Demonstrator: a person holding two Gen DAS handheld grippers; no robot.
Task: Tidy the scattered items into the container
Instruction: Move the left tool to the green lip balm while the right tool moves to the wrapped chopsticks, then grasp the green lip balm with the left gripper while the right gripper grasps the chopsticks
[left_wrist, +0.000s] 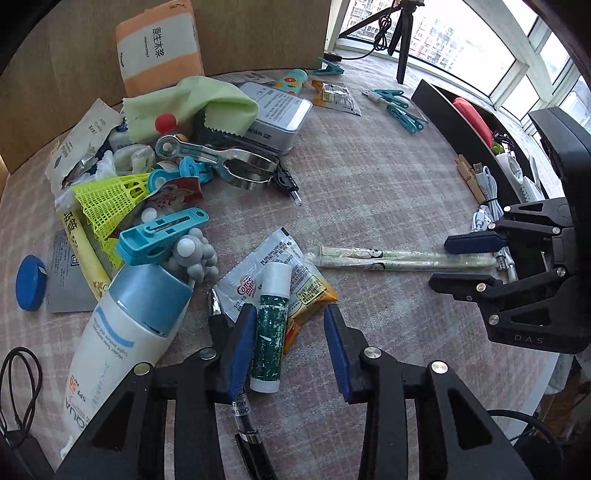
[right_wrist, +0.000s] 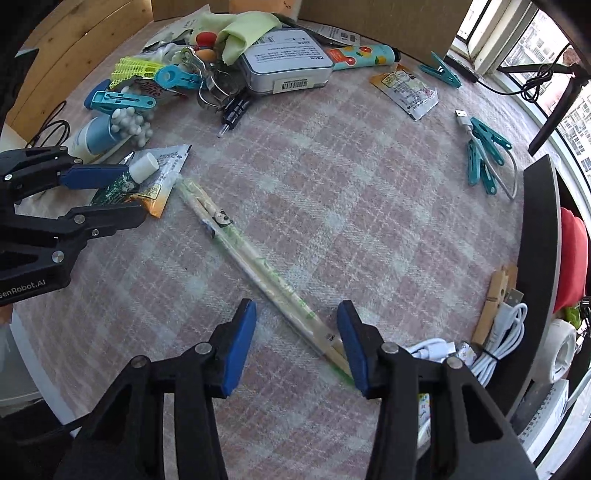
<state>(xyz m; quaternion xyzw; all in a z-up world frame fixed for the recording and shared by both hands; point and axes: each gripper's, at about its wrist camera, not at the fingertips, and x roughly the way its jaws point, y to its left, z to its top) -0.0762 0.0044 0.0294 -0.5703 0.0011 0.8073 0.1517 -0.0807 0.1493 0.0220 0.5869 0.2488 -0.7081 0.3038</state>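
Left gripper (left_wrist: 290, 334): jaws partly open around a green-and-white lip balm stick (left_wrist: 271, 328); the left pad lies right against the stick, the right pad stands clear of it, so no firm grip shows.
Lip balm stick: lying on a creamer sachet (left_wrist: 248, 288) printed "Coffee mate", near the front edge of the tabletop (left_wrist: 369, 184).
Right gripper (right_wrist: 297, 341): jaws partly open astride the near end of a wrapped chopstick pair (right_wrist: 258, 273); the right pad touches the wrapper, the left pad is apart from it.
Chopstick pair: flat on the checked cloth, mid-tabletop, a small panda printed on the paper sleeve.
Sunscreen bottle (left_wrist: 122, 332): on its side at the left edge, reading "SPF 50" and "Water Base Sunscreen" (the remaining letters are cut off).
Metal tin (right_wrist: 286, 61): toward the back edge, a barcode on its side and a label of fine print too small to read.
Tissue pack (left_wrist: 159, 46): leaning at the back, Chinese characters on white and orange.
Container (right_wrist: 537, 236): dark tray at the right edge, holding something red.
Gripper markings: "GenRobot.AI" on the left body, "DAS" on the right.
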